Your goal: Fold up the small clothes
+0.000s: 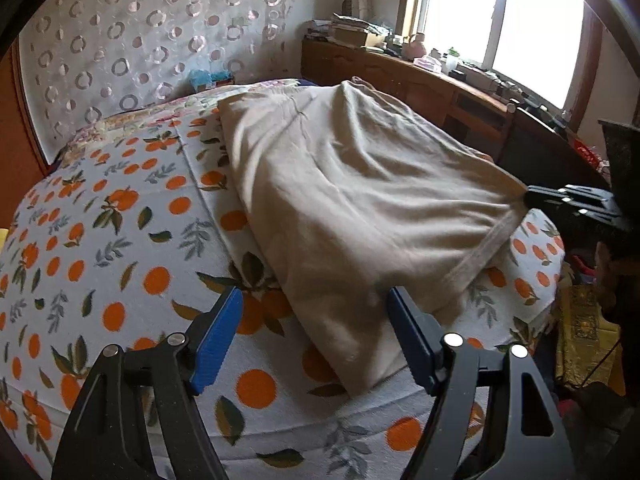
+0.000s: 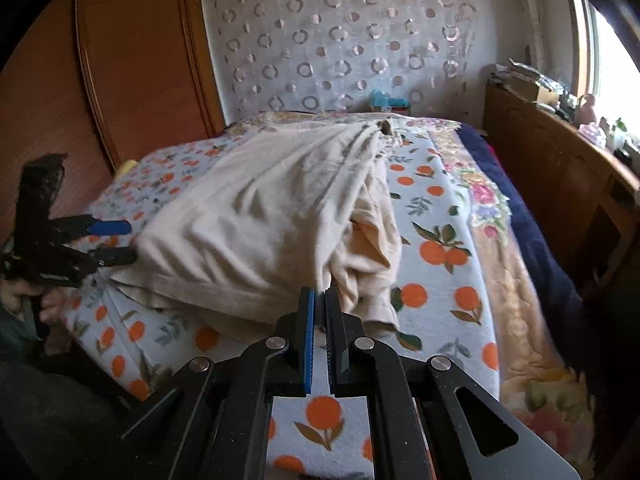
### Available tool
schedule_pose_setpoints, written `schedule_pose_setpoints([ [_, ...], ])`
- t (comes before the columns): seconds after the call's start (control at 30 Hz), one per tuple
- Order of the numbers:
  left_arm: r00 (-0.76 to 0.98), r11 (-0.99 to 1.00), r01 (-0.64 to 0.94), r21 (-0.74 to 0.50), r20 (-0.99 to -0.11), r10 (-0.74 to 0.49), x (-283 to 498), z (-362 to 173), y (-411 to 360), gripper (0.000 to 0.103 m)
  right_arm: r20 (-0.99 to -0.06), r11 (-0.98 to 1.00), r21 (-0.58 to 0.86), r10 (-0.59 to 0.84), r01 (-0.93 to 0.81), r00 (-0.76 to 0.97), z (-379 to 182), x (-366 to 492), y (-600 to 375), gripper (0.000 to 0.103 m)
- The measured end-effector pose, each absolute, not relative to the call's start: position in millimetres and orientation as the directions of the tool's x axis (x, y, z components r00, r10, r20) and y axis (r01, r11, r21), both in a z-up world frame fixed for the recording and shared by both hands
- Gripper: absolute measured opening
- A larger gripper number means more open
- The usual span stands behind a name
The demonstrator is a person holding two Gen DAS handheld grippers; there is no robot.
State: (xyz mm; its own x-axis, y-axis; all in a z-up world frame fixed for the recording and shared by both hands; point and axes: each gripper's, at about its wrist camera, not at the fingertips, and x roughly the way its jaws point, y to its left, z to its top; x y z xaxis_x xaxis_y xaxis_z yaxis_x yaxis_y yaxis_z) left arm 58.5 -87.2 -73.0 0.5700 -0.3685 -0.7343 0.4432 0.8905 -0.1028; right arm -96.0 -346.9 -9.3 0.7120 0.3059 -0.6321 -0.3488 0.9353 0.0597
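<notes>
A beige garment (image 1: pixel 360 184) (image 2: pixel 260 216) lies rumpled on a bed cover printed with oranges (image 1: pixel 120 240) (image 2: pixel 440 240). In the left wrist view my left gripper (image 1: pixel 315 294) is open, its blue pads standing either side of the garment's near corner without pressing on it. The right wrist view shows that left gripper (image 2: pixel 132 241) at the garment's left corner, jaws apart. My right gripper (image 2: pixel 320 291) is shut on the garment's near edge, where the cloth bunches. In the left wrist view the right gripper (image 1: pixel 528 197) pinches the hem corner, and folds run toward it.
A cluttered wooden desk (image 1: pixel 420 76) (image 2: pixel 560 168) runs under the window beside the bed. A wooden wardrobe (image 2: pixel 132 80) stands at the left, with a ring-patterned curtain (image 1: pixel 140 40) behind the bed. A floral quilt and dark blue blanket (image 2: pixel 520 220) lie along the bed's right side.
</notes>
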Motion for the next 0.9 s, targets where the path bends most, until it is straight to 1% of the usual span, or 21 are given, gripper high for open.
schedule_pose_setpoints([
  [0.03,0.564,0.888,0.447,-0.109,-0.736,-0.374,58,-74,-88,0.068,-0.638,0.937,0.054,0.298,-0.345,0.71,-12,-97,-344,0.005],
  [0.1,0.553,0.883,0.453,-0.12,-0.74,-0.384,58,-74,-89,0.061,-0.651,0.944,0.038,0.272,-0.328,0.708,-17,-97,-338,0.005],
  [0.17,0.539,0.881,0.454,-0.134,-0.745,-0.392,58,-76,-88,0.056,-0.647,0.951,0.033,0.256,-0.308,0.718,-14,-97,-337,0.006],
  [0.2,0.537,0.881,0.452,-0.137,-0.748,-0.392,56,-77,-88,0.055,-0.645,0.954,0.034,0.249,-0.299,0.722,-14,-94,-334,0.008],
  [0.23,0.533,0.882,0.451,-0.138,-0.75,-0.39,56,-78,-88,0.055,-0.643,0.957,0.031,0.239,-0.287,0.727,-14,-92,-334,0.018],
  [0.27,0.532,0.883,0.45,-0.138,-0.752,-0.389,56,-79,-88,0.055,-0.642,0.961,0.03,0.23,-0.276,0.732,-13,-90,-334,0.037],
  [0.3,0.529,0.882,0.45,-0.138,-0.754,-0.388,56,-79,-88,0.055,-0.64,0.962,0.038,0.231,-0.269,0.733,-13,-87,-335,0.049],
  [0.33,0.528,0.882,0.451,-0.137,-0.756,-0.388,55,-80,-89,0.055,-0.637,0.963,0.051,0.236,-0.266,0.733,-13,-83,-336,0.066],
  [0.37,0.529,0.883,0.451,-0.133,-0.757,-0.384,55,-80,-90,0.054,-0.634,0.963,0.058,0.239,-0.263,0.735,-14,-80,-336,0.069],
  [0.43,0.527,0.881,0.452,-0.136,-0.756,-0.388,54,-80,-89,0.05,-0.64,0.963,0.061,0.239,-0.261,0.73,-17,-72,-335,0.069],
  [0.5,0.522,0.879,0.454,-0.144,-0.756,-0.394,54,-80,-90,0.043,-0.658,0.963,0.084,0.248,-0.258,0.711,-23,-62,-334,0.069],
  [0.57,0.521,0.879,0.456,-0.142,-0.758,-0.393,53,-80,-90,0.042,-0.675,0.956,0.12,0.277,-0.269,0.683,-29,-56,-330,0.069],
  [0.7,0.518,0.879,0.453,-0.153,-0.757,-0.398,54,-80,-89,0.042,-0.701,0.956,0.117,0.271,-0.268,0.66,-37,-53,-325,0.069],
  [0.73,0.516,0.878,0.452,-0.156,-0.757,-0.4,54,-80,-89,0.042,-0.702,0.955,0.112,0.271,-0.274,0.659,-37,-55,-323,0.061],
  [0.77,0.515,0.878,0.453,-0.157,-0.757,-0.401,54,-80,-89,0.042,-0.702,0.95,0.113,0.284,-0.292,0.653,-36,-58,-321,0.047],
  [0.8,0.515,0.877,0.453,-0.157,-0.757,-0.402,54,-80,-89,0.042,-0.703,0.94,0.128,0.31,-0.315,0.64,-36,-60,-319,0.039],
  [0.83,0.515,0.879,0.451,-0.157,-0.758,-0.4,54,-80,-89,0.042,-0.704,0.93,0.149,0.338,-0.336,0.624,-37,-59,-318,0.027],
  [0.87,0.516,0.878,0.452,-0.158,-0.757,-0.402,54,-80,-90,0.042,-0.703,0.927,0.156,0.347,-0.342,0.62,-37,-60,-318,0.026],
  [0.9,0.513,0.875,0.456,-0.163,-0.755,-0.408,54,-80,-89,0.037,-0.702,0.925,0.155,0.35,-0.346,0.621,-38,-60,-318,0.022],
])
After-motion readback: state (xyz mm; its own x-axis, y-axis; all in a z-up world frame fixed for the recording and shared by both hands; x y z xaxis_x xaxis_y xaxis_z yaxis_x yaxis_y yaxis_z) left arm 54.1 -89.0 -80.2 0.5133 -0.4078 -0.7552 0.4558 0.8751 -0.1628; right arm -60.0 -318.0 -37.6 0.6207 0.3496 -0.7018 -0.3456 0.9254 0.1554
